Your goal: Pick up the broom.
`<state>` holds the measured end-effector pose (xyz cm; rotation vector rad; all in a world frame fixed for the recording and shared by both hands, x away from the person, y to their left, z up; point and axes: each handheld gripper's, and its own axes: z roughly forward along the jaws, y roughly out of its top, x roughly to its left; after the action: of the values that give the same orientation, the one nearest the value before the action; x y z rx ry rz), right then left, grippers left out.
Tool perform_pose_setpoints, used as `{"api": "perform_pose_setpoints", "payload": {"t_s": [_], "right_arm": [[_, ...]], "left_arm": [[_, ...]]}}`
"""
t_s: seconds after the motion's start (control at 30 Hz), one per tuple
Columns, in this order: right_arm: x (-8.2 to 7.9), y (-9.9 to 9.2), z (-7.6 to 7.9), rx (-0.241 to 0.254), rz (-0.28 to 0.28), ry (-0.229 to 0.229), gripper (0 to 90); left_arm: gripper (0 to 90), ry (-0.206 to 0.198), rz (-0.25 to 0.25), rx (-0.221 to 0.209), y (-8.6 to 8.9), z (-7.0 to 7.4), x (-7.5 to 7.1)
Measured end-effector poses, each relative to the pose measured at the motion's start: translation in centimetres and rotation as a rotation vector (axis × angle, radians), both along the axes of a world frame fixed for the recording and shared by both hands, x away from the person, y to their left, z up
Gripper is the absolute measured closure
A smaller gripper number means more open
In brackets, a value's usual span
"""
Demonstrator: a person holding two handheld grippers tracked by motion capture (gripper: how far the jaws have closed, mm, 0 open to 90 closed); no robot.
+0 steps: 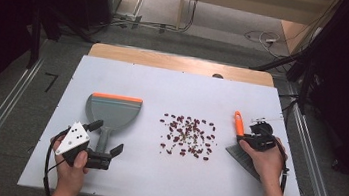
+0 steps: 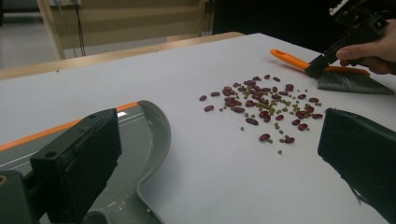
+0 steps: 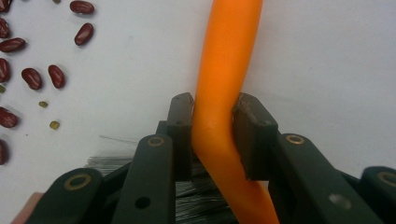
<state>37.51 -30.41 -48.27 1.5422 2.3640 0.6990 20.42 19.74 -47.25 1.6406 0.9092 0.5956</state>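
High view: white bench (image 1: pixel 153 176) carries a grey dustpan (image 1: pixel 113 110) at left and scattered beans (image 1: pixel 188 136) at centre. Left gripper (image 1: pixel 106 142), jaws spread wide, straddles the dustpan's handle. Right gripper (image 1: pixel 253 135), hand palm-down, clamps the brush's orange handle (image 3: pixel 224 93).

Both claws are built from chunky black plastic links, with brass-coloured rivets seen on the right claw (image 3: pixel 215 116). The left claw (image 1: pixel 106 142) is topped by a grey triangular plate dotted with holes, black cable looped below it.
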Motion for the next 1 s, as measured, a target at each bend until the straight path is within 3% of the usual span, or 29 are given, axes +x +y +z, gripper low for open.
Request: {"api": "perform_pose_setpoints", "payload": {"t_s": [0.1, 0.23, 0.37, 0.43, 0.6, 0.73, 1.0], "right_arm": [[-0.2, -0.1, 0.0, 0.017, -0.006, -0.018, 67.9], [-0.5, -1.1, 0.2, 0.101, -0.022, -0.044, 68.0], [-1.2, -1.3, 0.3, 0.120, -0.029, -0.099, 68.0], [-1.6, -1.8, 0.4, 0.161, -0.041, -0.124, 68.0], [-2.9, -3.4, 0.7, 0.277, -0.083, -0.210, 68.1], [-3.9, -4.1, 0.9, 0.325, -0.092, -0.279, 68.2], [-5.5, -5.3, 1.3, 0.449, -0.067, -0.438, 68.6]], "left_arm": [[0.0, 0.000, 0.000, 0.001, 0.1, 0.0, 0.0], [0.0, -0.002, -0.001, 0.001, 0.1, 0.0, 0.0], [0.0, -0.005, -0.003, 0.000, 0.1, 0.1, 0.0], [0.0, -0.007, -0.003, 0.000, 0.1, 0.1, -0.1], [0.0, -0.007, -0.002, -0.003, 0.1, 0.1, -0.1], [0.0, -0.007, -0.003, -0.001, 0.0, 0.1, 0.0], [0.0, -0.012, -0.009, 0.002, -0.4, 0.2, -0.1]]}}
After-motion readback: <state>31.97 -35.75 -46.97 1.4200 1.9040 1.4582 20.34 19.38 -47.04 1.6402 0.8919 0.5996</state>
